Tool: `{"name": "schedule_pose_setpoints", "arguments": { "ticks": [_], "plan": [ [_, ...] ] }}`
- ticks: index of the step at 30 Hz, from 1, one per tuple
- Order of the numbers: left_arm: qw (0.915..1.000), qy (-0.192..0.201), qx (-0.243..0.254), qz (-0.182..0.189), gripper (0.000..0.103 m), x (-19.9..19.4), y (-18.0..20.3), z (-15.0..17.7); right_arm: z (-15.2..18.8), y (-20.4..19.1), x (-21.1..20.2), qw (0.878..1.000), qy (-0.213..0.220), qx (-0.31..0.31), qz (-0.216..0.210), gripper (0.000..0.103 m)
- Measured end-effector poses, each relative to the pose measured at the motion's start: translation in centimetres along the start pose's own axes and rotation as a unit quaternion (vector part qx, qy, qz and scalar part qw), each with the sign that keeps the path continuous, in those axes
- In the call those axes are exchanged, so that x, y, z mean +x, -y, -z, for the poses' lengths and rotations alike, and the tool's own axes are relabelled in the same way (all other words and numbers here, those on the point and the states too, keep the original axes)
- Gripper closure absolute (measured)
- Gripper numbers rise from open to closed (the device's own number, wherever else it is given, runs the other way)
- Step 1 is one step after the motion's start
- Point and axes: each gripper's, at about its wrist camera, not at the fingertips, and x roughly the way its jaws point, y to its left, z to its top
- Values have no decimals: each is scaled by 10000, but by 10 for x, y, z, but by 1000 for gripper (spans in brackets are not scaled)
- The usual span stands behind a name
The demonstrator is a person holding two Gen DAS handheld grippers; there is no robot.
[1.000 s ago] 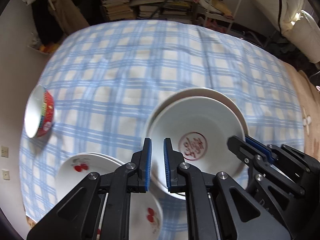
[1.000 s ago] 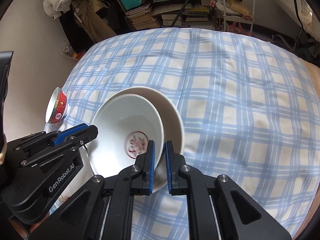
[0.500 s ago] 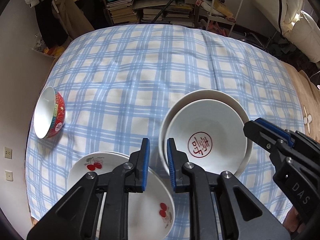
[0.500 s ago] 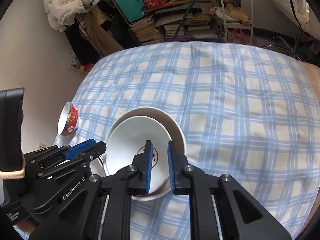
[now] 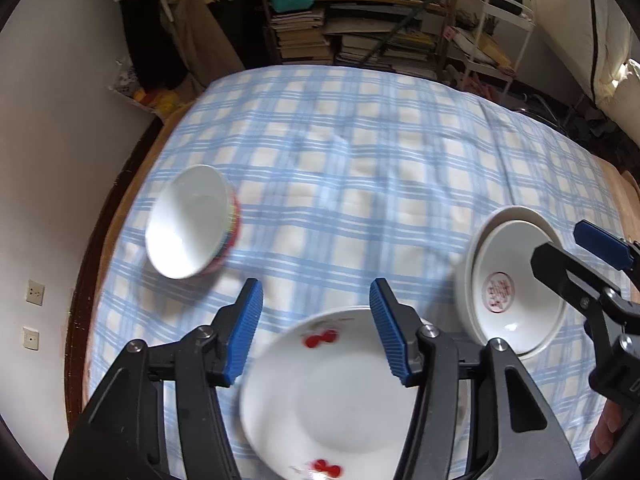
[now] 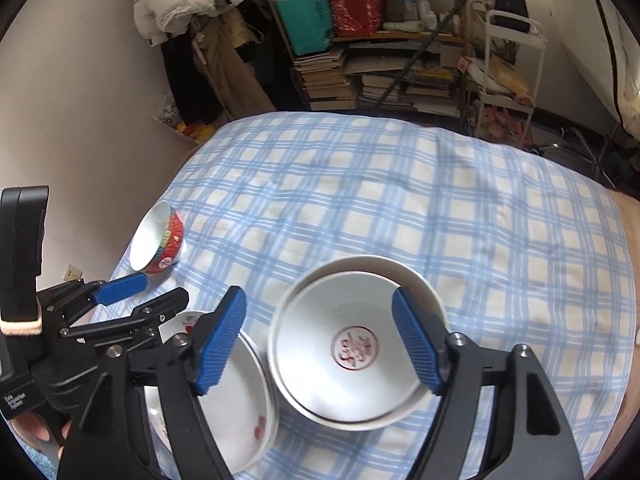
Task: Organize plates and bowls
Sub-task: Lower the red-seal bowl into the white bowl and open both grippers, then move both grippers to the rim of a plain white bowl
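Both sets of fingers, shut on nested bowl's rim a second ago, now opening, nothing held. Left gripper (image 5: 316, 328) over cherry plate (image 5: 332, 392). Right gripper (image 6: 320, 344) over nested bowls (image 6: 356, 344), lower centre. Bowl stacking judged complete. Red bowl (image 6: 160, 240) tipped near table (image 6: 400, 200) left edge: fall risk. Upper cloth free for moving.

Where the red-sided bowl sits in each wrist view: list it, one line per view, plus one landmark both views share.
Left wrist view: the red-sided bowl lies tipped on its side at centre-left, on the checked cloth.
Right wrist view: the same bowl sits at the left edge of the cloth, tipped likewise.
Shared landmark: the white bowl with the red seal, nested in another white bowl.
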Motion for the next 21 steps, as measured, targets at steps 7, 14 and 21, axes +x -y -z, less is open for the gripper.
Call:
{"name": "schedule_pose_setpoints", "arguments": {
  "ticks": [7, 14, 21],
  "plan": [
    [9978, 223, -302, -554, 17, -10, -62, 0, -6, -38, 10, 9998, 116, -172, -72, 8],
    [9959, 235, -531, -692, 16, -6, -107, -3, -19, -69, 23, 9993, 204, -248, -174, 5],
    [9953, 270, -617, -696, 16, 8, -142, -8, -31, -99, 42, 9984, 222, -472, -204, 4]
  ]
}}
